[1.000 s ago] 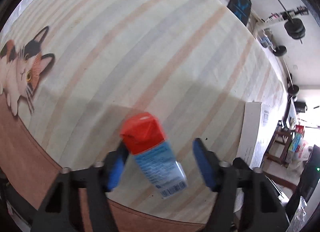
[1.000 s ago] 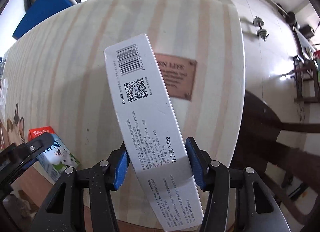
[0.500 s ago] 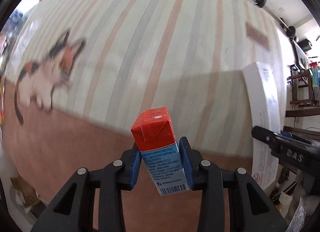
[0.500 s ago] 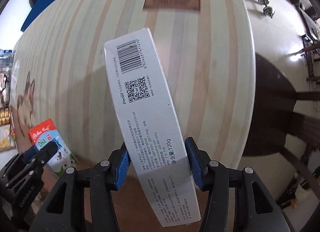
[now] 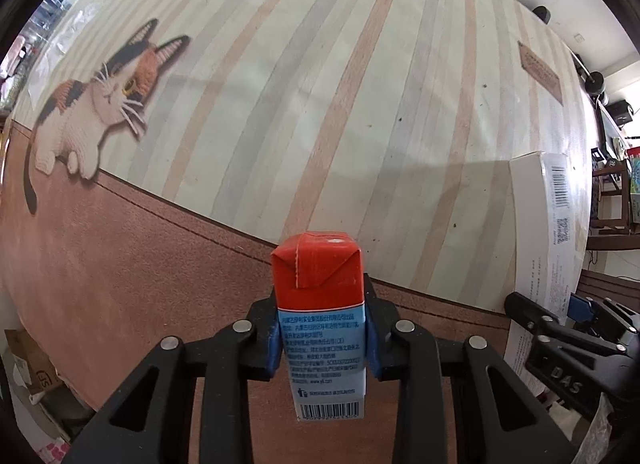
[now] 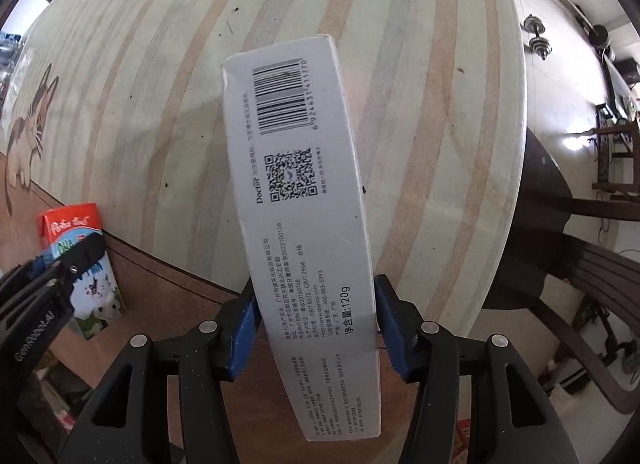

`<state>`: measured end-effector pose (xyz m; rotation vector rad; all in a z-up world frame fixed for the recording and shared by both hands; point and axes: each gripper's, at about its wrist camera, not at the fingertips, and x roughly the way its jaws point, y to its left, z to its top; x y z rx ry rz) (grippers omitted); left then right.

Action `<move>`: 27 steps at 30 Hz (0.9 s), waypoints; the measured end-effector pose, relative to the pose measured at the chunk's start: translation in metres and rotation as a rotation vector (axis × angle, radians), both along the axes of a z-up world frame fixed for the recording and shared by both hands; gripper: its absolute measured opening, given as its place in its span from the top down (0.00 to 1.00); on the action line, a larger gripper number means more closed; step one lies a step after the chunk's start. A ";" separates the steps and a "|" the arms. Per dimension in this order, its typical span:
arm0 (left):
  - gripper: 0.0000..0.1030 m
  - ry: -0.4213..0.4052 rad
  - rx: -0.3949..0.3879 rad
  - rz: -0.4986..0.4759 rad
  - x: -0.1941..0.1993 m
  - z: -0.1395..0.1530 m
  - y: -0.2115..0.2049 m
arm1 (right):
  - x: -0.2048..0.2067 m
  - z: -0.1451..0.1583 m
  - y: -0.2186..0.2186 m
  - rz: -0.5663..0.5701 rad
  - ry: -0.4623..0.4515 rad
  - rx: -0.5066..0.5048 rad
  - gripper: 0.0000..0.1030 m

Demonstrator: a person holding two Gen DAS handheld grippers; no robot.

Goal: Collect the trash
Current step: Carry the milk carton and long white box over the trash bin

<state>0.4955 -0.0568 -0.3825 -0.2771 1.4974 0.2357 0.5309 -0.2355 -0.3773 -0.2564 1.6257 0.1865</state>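
2 grips: left hand-held gripper pinching milk carton; right hand-held gripper clamping white box.

The left gripper's blue pads hid the sides of the red-topped drink carton. The white box's small print was too fine to read. In the left wrist view, the frame's edge cut off the counter, and clutter beyond its far right corner was too small to identify.
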 end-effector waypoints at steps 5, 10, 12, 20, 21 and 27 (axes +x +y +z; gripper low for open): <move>0.73 -0.052 0.008 0.009 -0.025 0.026 0.003 | -0.022 0.015 0.015 0.004 -0.050 0.020 0.51; 0.73 -0.120 0.022 0.040 -0.058 0.059 0.011 | -0.054 0.052 0.024 0.038 -0.104 0.080 0.51; 0.73 -0.154 0.031 0.064 -0.082 0.074 0.018 | -0.073 0.070 0.034 0.071 -0.121 0.110 0.51; 0.73 -0.262 0.049 0.205 -0.227 0.110 0.090 | -0.189 0.110 0.092 0.208 -0.149 0.230 0.51; 0.73 -0.270 0.049 0.227 -0.248 0.113 0.096 | -0.205 0.113 0.099 0.227 -0.149 0.240 0.51; 0.73 -0.263 0.024 0.376 -0.383 0.102 0.136 | -0.336 0.104 0.146 0.355 -0.066 0.301 0.51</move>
